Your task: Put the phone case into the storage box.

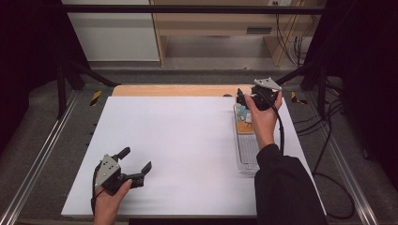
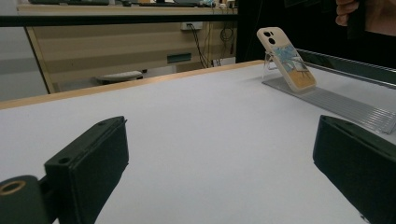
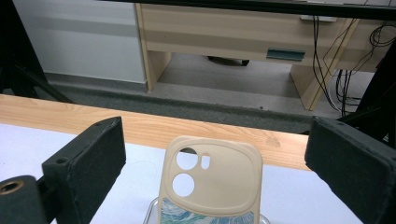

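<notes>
The right claw (image 1: 245,99) is held up at about one o'clock on the surface (image 1: 187,140), out at the far right corner, with its jaws spread wide and nothing between them. In the right gripper view the two black jaws stand on either side of the phone case (image 3: 211,184), which sits low in the gap between them; neither jaw touches it. The case is cream-coloured, with round camera cut-outs near its top and a blue and green print lower down. It leans back, propped on a clear stand (image 2: 327,100) that runs along the right edge of the surface. In the left gripper view the same phone case (image 2: 286,58) shows at about one o'clock, tilted, with an orange patch in its print, and the stand's ribbed clear base stretches toward the camera.

The left claw (image 1: 137,159) rests at about seven o'clock, near the front left corner of the surface, well apart from the case. Its jaws are also spread open and hold nothing; bare white surface lies between them. A hand grips each tool from below, and the right forearm wears a dark sleeve (image 1: 286,187).

Beyond the far edge, a strip of pale wood (image 3: 140,126) borders the white top, and a light wooden cabinet (image 3: 233,32) stands behind it on the floor.
</notes>
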`<action>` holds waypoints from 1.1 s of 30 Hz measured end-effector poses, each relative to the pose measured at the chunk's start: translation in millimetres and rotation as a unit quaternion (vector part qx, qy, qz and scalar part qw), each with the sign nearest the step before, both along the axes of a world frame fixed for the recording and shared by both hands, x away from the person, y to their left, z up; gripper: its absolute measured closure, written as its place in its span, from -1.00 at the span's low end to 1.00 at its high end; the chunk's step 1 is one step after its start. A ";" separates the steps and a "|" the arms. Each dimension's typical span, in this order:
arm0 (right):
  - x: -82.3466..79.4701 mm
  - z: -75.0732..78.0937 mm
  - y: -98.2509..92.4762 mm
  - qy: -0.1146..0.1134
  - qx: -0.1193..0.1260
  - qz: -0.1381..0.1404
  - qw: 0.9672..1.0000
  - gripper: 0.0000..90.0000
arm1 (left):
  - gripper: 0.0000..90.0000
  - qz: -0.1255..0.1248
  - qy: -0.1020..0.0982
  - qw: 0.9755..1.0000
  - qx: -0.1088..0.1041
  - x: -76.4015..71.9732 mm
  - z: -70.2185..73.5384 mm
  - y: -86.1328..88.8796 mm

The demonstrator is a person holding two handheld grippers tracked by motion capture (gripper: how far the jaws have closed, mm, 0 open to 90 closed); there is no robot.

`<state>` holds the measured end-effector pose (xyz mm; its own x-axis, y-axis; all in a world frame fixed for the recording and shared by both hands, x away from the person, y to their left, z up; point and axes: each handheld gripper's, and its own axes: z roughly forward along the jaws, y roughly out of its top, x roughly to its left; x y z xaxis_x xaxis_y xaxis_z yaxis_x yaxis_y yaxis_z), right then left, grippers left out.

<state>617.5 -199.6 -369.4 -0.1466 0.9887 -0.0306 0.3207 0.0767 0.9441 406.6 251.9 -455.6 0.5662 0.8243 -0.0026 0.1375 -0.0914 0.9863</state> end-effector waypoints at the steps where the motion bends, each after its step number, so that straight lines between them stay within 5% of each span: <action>1: -0.6 0.6 -0.2 0.000 0.000 0.000 1.000 -0.87 | -0.92 0.000 0.000 1.000 0.000 0.0 0.1 0.1; 33: -19.9 20.9 3.5 -0.005 0.026 0.043 0.999 -0.90 | -0.97 0.005 -0.002 1.000 -0.005 -0.1 1.2 2.0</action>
